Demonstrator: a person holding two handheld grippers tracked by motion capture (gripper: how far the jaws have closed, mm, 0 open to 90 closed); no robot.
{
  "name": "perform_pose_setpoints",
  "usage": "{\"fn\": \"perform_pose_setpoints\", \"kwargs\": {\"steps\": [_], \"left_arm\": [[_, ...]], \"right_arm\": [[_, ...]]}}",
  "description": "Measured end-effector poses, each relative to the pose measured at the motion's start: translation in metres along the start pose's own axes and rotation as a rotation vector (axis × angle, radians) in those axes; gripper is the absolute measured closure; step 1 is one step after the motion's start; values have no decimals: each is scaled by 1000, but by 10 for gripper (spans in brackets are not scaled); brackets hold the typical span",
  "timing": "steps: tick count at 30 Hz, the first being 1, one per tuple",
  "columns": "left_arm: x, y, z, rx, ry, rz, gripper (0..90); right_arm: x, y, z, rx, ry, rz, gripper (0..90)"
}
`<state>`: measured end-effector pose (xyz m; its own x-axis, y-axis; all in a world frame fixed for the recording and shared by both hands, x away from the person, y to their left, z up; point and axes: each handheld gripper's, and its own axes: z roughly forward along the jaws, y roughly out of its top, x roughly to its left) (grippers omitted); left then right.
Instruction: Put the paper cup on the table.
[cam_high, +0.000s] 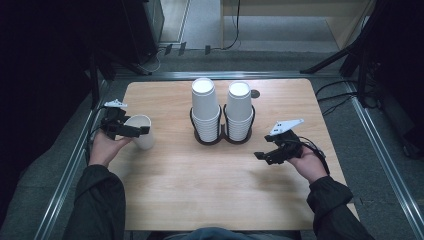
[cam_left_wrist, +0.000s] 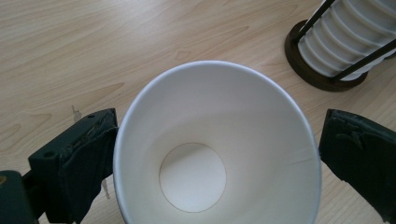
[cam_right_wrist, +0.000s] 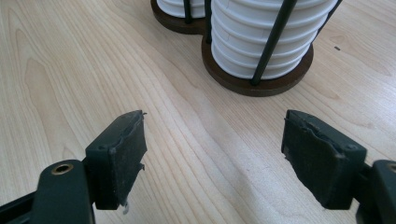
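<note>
A single white paper cup (cam_high: 144, 140) stands at the left of the wooden table (cam_high: 200, 190). My left gripper (cam_high: 136, 131) has a black pad against each side of its rim, and the cup keeps its round shape. In the left gripper view I look down into the cup (cam_left_wrist: 215, 116), held by the left gripper (cam_left_wrist: 217, 154). Whether its base rests on the wood I cannot tell. My right gripper (cam_high: 263, 157) hovers at the right, open and with nothing in it; its jaws stand wide apart over bare wood in the right gripper view (cam_right_wrist: 212, 154).
Two tall stacks of white cups (cam_high: 205, 107) (cam_high: 239, 107) stand in a dark double wire holder (cam_high: 222, 140) at the table's middle, ahead of the right gripper as the nearer stack (cam_right_wrist: 261, 42). A small dark disc (cam_high: 255, 93) lies behind them. Metal rails (cam_high: 75, 155) line the table's sides.
</note>
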<state>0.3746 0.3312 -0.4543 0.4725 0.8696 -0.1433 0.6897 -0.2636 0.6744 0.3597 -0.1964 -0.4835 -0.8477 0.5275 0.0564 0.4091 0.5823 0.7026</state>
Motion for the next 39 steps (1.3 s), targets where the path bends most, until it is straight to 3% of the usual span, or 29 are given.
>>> {"fn": "perform_pose_setpoints", "kwargs": {"steps": [9, 12, 16, 20, 23, 34, 39], "left_arm": [[1, 4, -11, -16, -2, -33, 0], [-2, 6, -17, -27, 23, -23, 0], [-3, 9, -24, -40, 5, -39, 0], [-10, 15, -31, -42, 5, -24, 0], [-15, 20, -35, -42, -26, -30, 0], [-36, 31, -41, -24, -60, 10, 0], [-47, 36, -44, -36, -95, 15, 0]], "right_arm": [[0, 0, 0, 5, 12, 2, 224], [1, 0, 0, 6, 17, -6, 224], [1, 0, 1, 5, 18, -3, 224], [0, 0, 0, 5, 17, -4, 224], [0, -1, 0, 4, 20, -3, 223], [-1, 0, -1, 1, 19, -2, 223], [-1, -1, -2, 5, 14, 2, 223]]}}
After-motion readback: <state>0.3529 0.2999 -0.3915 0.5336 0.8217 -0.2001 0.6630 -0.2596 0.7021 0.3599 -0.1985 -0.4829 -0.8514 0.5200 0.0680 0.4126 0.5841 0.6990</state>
